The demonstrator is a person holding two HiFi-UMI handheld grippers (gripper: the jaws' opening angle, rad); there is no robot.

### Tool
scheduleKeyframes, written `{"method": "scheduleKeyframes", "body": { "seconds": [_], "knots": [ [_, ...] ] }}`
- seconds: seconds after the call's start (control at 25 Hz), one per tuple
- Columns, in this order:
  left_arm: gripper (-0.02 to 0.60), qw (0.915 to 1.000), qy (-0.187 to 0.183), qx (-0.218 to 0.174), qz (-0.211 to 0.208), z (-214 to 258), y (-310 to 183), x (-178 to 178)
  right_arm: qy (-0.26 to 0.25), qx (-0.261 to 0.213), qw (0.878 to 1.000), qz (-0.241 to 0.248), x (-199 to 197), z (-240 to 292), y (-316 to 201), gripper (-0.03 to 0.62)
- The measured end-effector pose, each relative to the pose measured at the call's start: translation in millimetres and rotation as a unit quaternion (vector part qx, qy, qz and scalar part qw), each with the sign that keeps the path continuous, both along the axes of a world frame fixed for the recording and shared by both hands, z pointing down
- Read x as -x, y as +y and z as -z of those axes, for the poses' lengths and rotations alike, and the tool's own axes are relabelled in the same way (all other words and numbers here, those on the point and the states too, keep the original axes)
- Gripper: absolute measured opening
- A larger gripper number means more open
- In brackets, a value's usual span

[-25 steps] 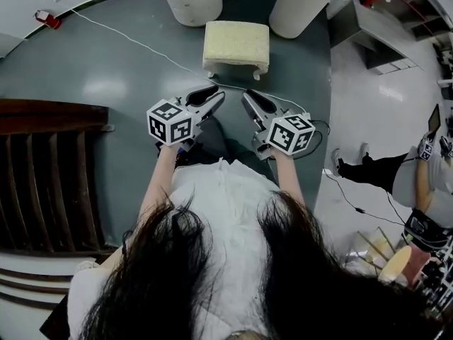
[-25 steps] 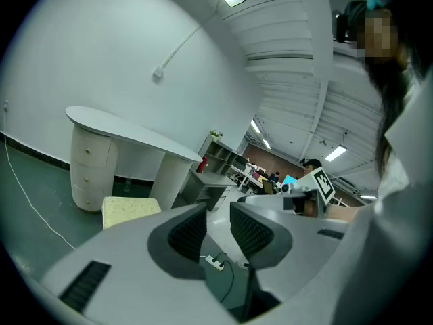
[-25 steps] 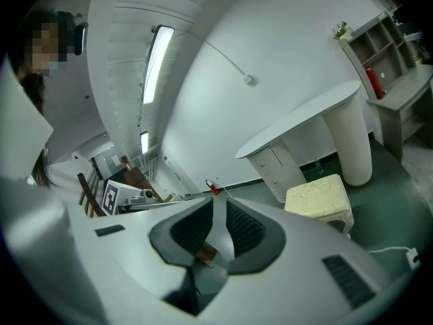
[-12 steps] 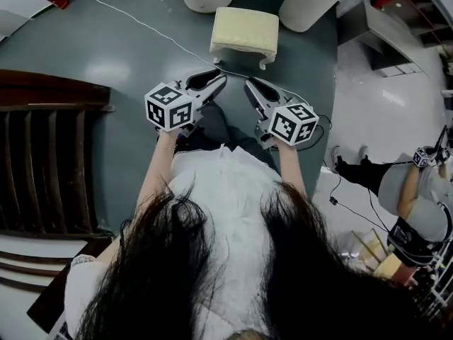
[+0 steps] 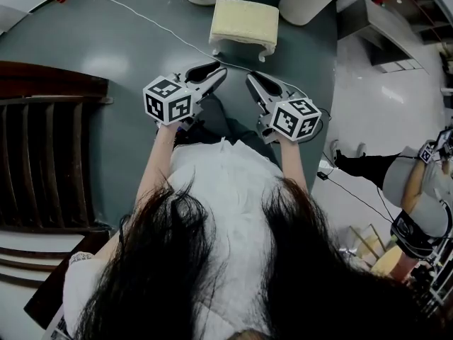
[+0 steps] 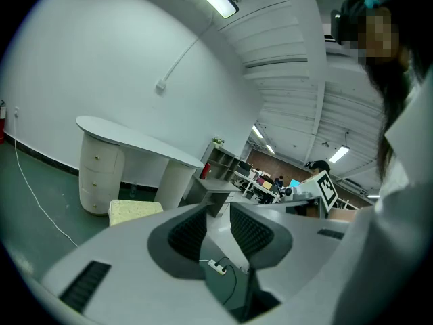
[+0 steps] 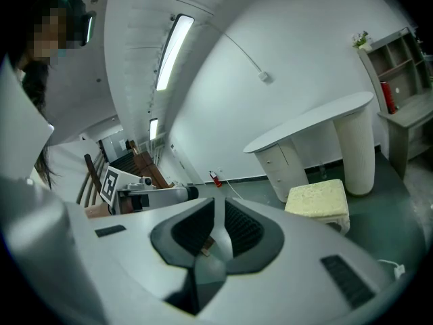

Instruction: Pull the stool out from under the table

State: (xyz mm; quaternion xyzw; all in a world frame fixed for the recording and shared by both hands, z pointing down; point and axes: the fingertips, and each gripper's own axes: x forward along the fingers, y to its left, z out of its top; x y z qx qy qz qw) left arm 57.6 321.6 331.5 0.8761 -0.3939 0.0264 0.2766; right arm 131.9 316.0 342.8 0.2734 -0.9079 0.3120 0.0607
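Far across the grey floor, the stool [image 5: 244,21] stands just on the near side of the table [image 7: 308,124] pedestals, apparently already pulled clear. You hold both tools at your waist, well apart from it. The left gripper [image 5: 214,69] has its jaws slightly parted on nothing, and the right gripper [image 5: 253,78] is closed and empty. Next comes only a clearance check, because the head view crops the tabletop's edge.

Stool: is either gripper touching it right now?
No, the stool stands apart, ahead of the left gripper and the right gripper, with a gap between.
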Motion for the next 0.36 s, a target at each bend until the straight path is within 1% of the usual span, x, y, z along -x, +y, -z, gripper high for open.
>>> {"method": "scheduleKeyframes", "body": {
  "seconds": [0.16, 0.36],
  "knots": [
    [0.117, 0.9999, 0.002, -0.007, 0.011, 5.3, 0.1, 4.1, 0.001, -0.004, 1.000, -0.001, -3.7, 1.0, 2.5, 0.063],
    [0.117, 0.9991, 0.009, -0.019, 0.037, 17.7, -3.8, 18.2, 0.001, -0.007, 1.000, -0.007, -10.5, 2.3, 4.7, 0.063]
  ]
}}
